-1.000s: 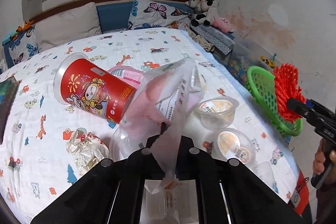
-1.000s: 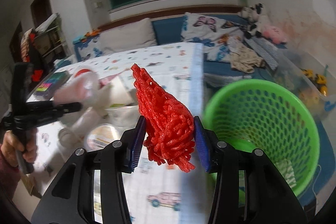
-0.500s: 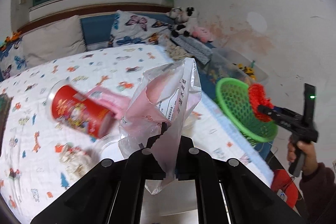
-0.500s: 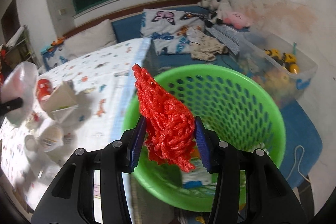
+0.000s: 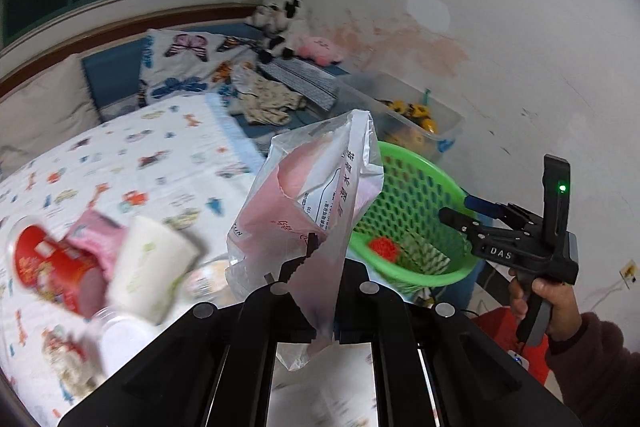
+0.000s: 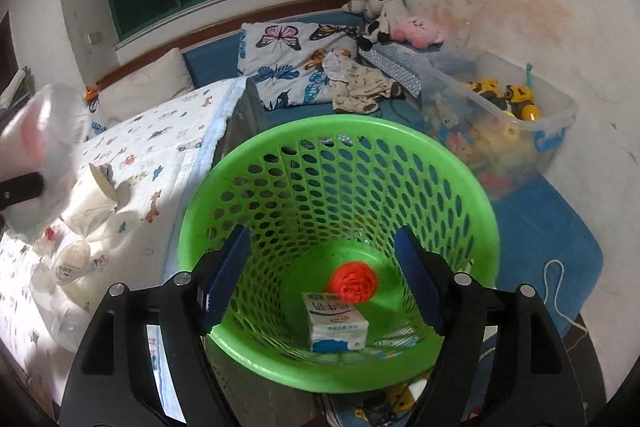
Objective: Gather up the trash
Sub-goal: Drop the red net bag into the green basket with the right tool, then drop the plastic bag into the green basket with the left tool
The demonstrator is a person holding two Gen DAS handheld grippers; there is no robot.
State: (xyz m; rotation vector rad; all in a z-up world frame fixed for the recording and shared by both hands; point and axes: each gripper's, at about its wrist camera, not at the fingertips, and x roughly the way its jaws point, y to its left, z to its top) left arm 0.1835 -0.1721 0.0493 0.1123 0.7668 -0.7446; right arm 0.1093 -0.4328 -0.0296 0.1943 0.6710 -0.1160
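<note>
Right gripper [image 6: 322,269] is hanging empty, jaws apart, over the green basket [image 6: 280,143], already containing red netting [image 6: 353,282] and a milk carton [image 6: 338,327]; left gripper [image 5: 314,291] is pinching a plastic bag [image 5: 308,203] beside the basket; cups [image 5: 150,271] are remaining on the bed [image 5: 168,163]

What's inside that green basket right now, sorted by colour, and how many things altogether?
Seen through the right gripper's camera, inside the basket:
Red: 1, the mesh ball
White and blue: 1, the carton
Total: 2
The bag is not in it; the left gripper holds it.
</note>
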